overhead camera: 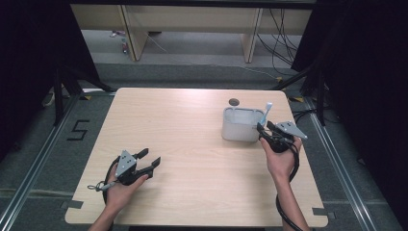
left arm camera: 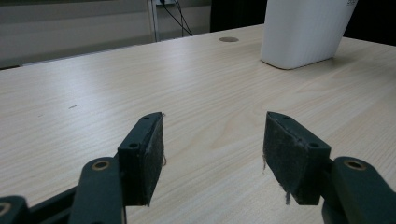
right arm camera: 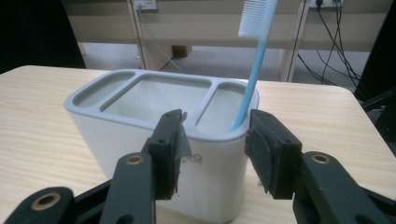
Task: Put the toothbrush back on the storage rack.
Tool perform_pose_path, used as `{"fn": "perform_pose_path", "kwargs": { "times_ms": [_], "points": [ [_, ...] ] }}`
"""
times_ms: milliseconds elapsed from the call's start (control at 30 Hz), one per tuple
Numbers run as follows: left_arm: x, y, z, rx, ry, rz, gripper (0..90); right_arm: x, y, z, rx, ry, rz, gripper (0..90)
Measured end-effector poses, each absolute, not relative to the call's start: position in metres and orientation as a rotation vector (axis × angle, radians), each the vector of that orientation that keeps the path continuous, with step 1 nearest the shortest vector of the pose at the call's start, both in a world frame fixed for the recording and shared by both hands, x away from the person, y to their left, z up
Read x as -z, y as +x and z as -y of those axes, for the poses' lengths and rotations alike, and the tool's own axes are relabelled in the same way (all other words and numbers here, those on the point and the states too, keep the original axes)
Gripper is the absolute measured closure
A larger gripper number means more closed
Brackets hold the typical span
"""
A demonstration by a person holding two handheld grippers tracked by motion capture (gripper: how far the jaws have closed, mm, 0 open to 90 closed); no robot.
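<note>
A white holder with a grey rim and three compartments stands on the right half of the table. A blue toothbrush leans upright in its right-hand end compartment, bristles at the top. My right gripper sits just in front of that end of the holder, jaws open, and the toothbrush stands free beyond them. My left gripper rests low over the table near the front left, open, with nothing between its pads.
The light wooden table has a small round cable hole behind the holder. Cables trail from both grippers toward the front edge. Dark curtains flank the table, and desk legs and floor cables lie beyond its far edge.
</note>
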State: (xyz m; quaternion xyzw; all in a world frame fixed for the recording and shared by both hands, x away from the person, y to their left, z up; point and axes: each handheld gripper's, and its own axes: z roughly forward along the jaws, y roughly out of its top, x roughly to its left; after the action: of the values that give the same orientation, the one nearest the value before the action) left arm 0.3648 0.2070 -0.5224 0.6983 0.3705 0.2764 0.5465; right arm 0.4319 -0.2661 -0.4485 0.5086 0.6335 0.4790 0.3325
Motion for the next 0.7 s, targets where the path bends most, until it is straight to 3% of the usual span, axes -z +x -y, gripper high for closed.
{"fn": "perform_pose_path", "kwargs": {
  "times_ms": [700],
  "points": [
    [0.522,0.363,-0.207,-0.657,1.648,-0.883,38.0,0.476,0.373,0.268,-1.283,1.358,-1.723,49.8]
  ]
}}
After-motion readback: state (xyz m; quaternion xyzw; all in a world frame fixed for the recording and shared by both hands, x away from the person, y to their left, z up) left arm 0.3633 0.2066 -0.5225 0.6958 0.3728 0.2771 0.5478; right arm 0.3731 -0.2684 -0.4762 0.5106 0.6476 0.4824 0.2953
